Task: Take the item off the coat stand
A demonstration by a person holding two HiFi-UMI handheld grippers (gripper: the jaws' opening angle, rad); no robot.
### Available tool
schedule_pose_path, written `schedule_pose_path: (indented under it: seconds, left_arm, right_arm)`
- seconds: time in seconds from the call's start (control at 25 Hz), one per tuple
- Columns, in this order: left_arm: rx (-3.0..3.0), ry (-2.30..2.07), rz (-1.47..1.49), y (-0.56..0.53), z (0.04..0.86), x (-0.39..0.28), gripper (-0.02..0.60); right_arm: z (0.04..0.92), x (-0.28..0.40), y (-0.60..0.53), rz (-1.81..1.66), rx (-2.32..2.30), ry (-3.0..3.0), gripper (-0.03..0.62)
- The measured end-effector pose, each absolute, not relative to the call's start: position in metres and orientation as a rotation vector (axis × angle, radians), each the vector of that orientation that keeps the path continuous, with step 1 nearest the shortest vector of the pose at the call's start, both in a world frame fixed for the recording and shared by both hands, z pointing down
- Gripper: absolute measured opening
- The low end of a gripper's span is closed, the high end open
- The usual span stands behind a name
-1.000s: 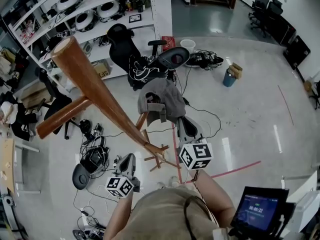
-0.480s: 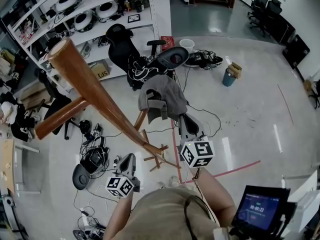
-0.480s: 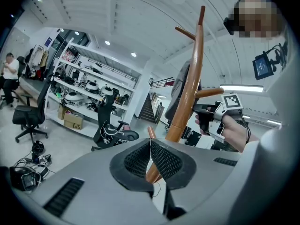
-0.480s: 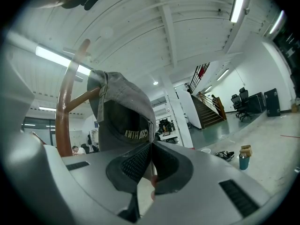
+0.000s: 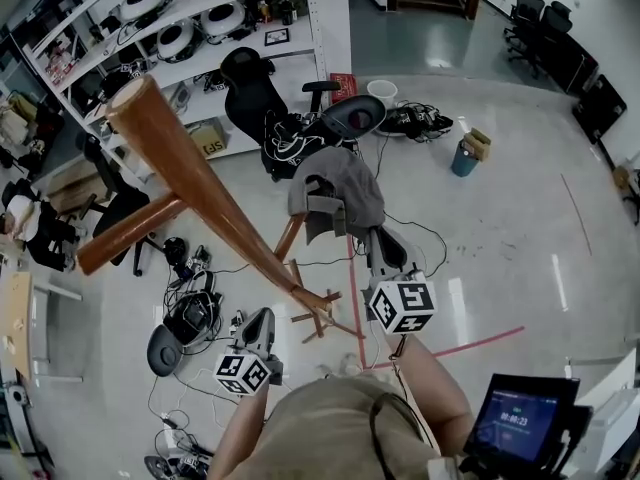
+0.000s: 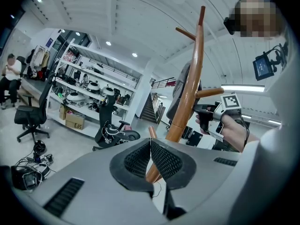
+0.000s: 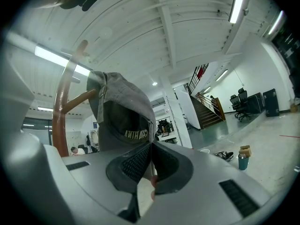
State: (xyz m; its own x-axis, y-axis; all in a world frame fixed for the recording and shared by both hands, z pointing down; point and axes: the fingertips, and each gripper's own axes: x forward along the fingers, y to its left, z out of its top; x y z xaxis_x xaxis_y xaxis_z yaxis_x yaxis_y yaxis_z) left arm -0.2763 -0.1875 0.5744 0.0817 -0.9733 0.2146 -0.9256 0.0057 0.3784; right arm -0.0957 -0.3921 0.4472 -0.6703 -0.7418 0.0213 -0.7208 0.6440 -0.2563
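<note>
A glossy grey floor [image 5: 500, 218] strewn with cables, with white shelving [image 5: 215, 28] at eleven o'clock, lay behind the work. The right gripper [image 7: 151, 146] had its jaws pressed together on the lower edge of the grey cap [image 7: 123, 114]. The cap hung at about eleven o'clock of it on a peg [image 7: 77, 101] of the wooden coat stand [image 5: 200, 183]. The left gripper [image 6: 150, 145], at seven o'clock in the head view, was closed on nothing, the pole just beyond it. The grasp looked made, so lifting off seemed the step in hand. Next, the cap would need raising clear of the slanted peg's tip, then drawing away from the stand.
</note>
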Motion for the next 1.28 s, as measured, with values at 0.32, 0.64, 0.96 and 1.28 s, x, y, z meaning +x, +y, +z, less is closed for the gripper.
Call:
schedule_pose_path:
  seconds: [0.32,0.64,0.96,1.28]
  left_arm:
    - [1.940,-1.876,-0.145,-0.184,0.574,-0.272,0.018]
    - [1.935,-1.880,-0.139,-0.182,0.571,-0.271,0.018]
    - [1.939,-1.880,-0.136,-0.180,0.573,-0.271,0.018]
    - [1.945,-1.867,-0.135,-0.182,0.574,-0.273,0.018]
  right_arm:
    - [0.443,-0.086,-0.400,-0.379,-1.252,2.749,0.023]
    - [0.439,-0.076,-0.407,-0.389,-1.272,2.720,0.023]
    - [0.441,-0.065,-0.412,-0.402,-1.299,2.689,0.023]
    - [0.445,-0.061,-0.412,-0.402,-1.322,2.684,0.023]
